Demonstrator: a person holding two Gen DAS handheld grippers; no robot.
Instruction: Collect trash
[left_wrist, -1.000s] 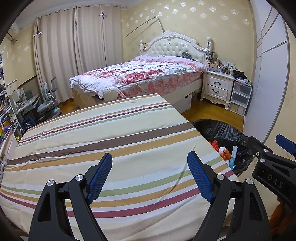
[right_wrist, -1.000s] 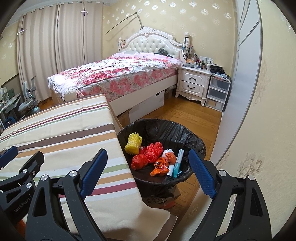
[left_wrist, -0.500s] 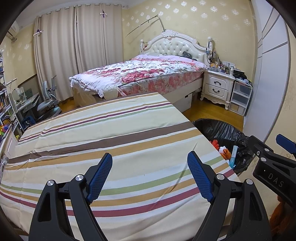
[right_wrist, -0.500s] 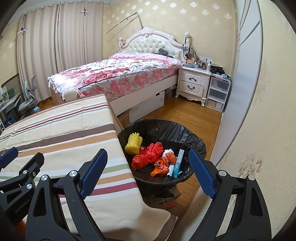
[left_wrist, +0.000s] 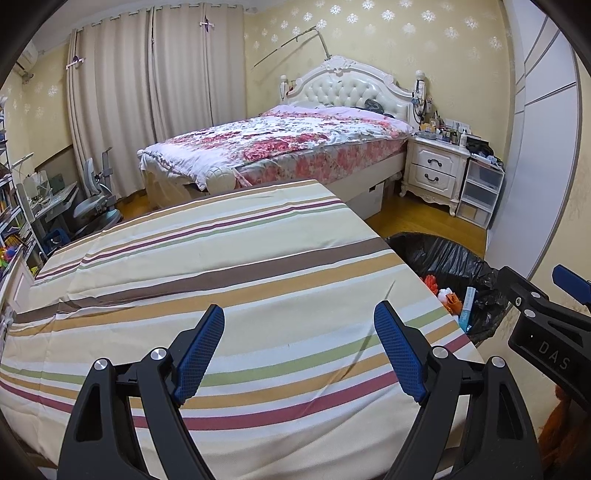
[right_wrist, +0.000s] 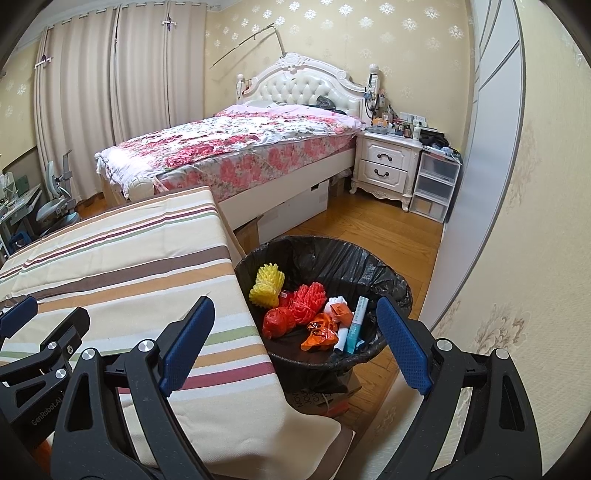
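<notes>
Holding both the left gripper and right gripper wide open and empty, I see the teal tube leaning lengthwise against the trash bin wall, top end toward the rim.

trash in bin | bin right of table | bed behind

A floral bed stands against closed curtains — white nightstand beside it, striped cloth nearest.

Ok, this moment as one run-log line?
stage: trash binned | left gripper: open, empty | right gripper: open, empty | black-lined round bin: holds yellow foam net | striped cloth table: bare
</notes>
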